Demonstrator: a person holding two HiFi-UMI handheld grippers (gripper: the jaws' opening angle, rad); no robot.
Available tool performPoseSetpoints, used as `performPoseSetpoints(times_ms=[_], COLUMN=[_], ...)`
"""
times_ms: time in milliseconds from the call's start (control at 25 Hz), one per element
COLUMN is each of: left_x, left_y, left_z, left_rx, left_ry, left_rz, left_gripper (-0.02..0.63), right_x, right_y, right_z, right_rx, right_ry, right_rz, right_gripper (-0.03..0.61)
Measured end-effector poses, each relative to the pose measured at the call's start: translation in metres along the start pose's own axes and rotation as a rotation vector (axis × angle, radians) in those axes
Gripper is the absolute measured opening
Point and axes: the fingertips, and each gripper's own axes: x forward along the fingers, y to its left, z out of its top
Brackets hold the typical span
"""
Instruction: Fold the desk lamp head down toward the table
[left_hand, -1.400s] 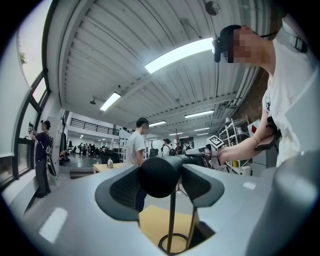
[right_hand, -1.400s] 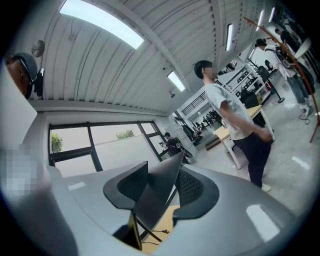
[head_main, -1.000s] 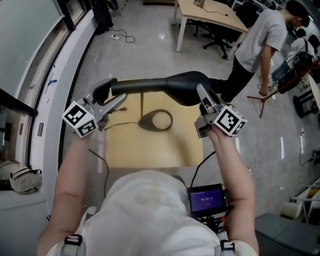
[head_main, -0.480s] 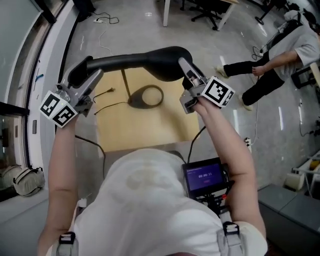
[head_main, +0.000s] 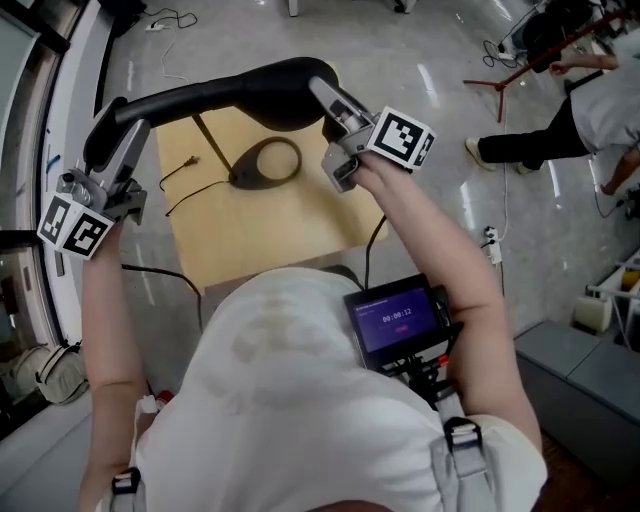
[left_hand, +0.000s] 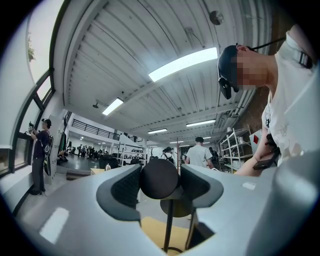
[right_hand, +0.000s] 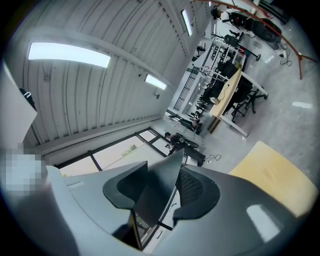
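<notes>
Across the upper left, the lamp head (head_main: 220, 95) is stretched left to right, its ends clamped between the fingers (left_hand: 125, 186) of the left gripper (head_main: 125, 140) and right gripper (head_main: 322, 92).

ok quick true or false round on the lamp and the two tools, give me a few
1. The left tool is closed on the rounded end of the lamp arm. True.
2. The right tool is empty and clear of the lamp. False: its jaws grip the edge of the lamp head.
3. The lamp's ring base sits on the wooden table. True.
4. The lamp is white. False: arm, head and base are all black.
</notes>
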Motion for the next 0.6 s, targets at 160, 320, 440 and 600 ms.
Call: performPoseSetpoints(times_ms=[160, 320, 440, 600], left_x=[0.0, 0.004, 0.005, 0.006], left_y=[-0.003, -0.006, -0.007, -0.007], left_z=[0.003, 0.003, 0.005, 0.007], left_rx=[0.005, -0.004, -0.01, -0.008], left_ry=[-0.008, -0.009, -0.001, 0.001], left_rz=[0.003, 0.011, 0.019, 0.027], left_gripper=[0.249, 0.249, 0.249, 0.249], right_x=[0.0, -0.005, -0.006, -0.005], right_y=[-0.004, -0.009, -0.009, -0.012], right_z=[-0.008, -0.009, -0.006, -0.009], right_rx=[0.037, 0.016, 0.002, 0.009], right_ry=[0.001, -0.002, -0.023, -0.029], right_rz=[0.016, 0.015, 0.028, 0.041], right_gripper=[0.183, 0.184, 0.184, 0.184])
